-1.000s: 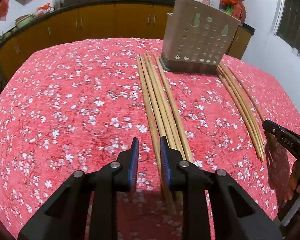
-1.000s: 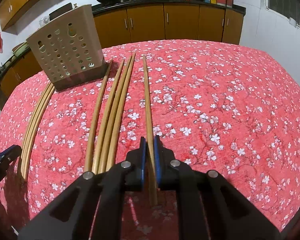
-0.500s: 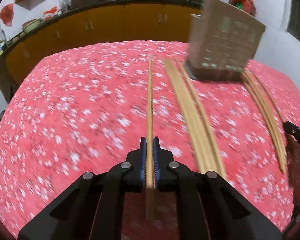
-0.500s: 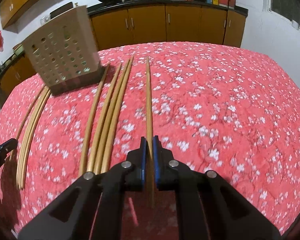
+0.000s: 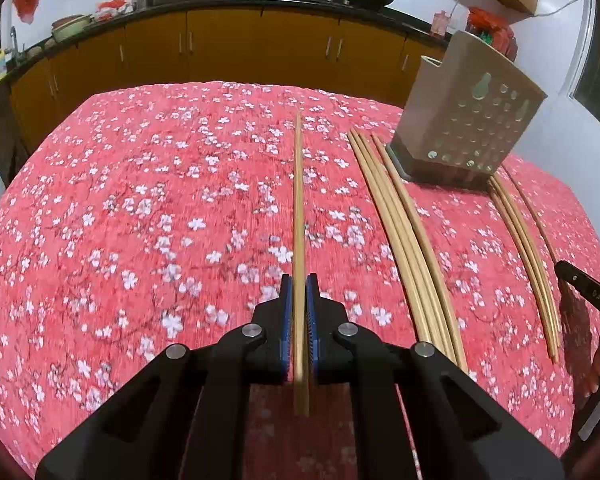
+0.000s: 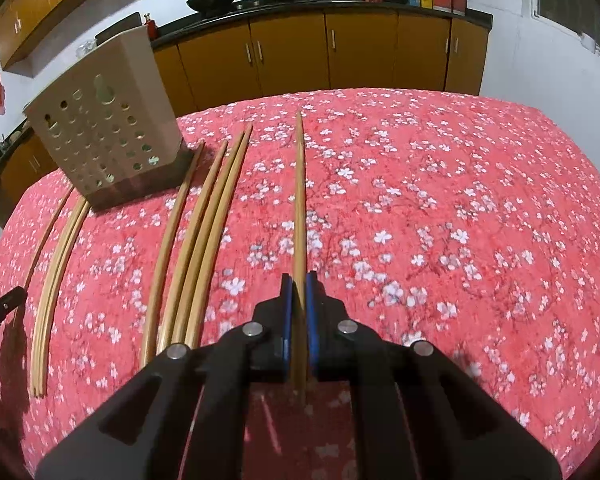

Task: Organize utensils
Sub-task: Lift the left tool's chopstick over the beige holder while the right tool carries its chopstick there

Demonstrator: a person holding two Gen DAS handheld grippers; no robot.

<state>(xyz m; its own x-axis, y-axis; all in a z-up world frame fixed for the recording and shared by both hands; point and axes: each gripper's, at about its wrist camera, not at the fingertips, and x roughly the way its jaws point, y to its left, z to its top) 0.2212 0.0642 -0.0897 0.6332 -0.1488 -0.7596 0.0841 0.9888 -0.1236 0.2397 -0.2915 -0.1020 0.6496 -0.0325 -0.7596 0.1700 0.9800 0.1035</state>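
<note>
Chopsticks are what you are sorting, and each claw is closed on one. Your left claw (image 5: 299, 300) pinches a single chopstick (image 5: 298, 216) near its close end, the stick running away from you over the red flowered cloth (image 5: 140, 220) on the desk. Your right claw (image 6: 299, 300) grips another chopstick (image 6: 299, 200) the same way. The rest lie loose on the cloth: a bundle (image 5: 404, 240) just beside the base of the beige holder with holes (image 5: 472, 120), and a second group (image 5: 528, 248) on the holder's other side, near your right hand. The holder stands far across the desk, between the two loose groups.

You seem to be in the pick-up step, both sticks gripped but neither yet over the holder. Next, I judge, you need to lift each stick clear of the cloth, tip it upright and bring its end over the holder's open top before letting go. Take care that the long free end does not swing into the holder wall.
</note>
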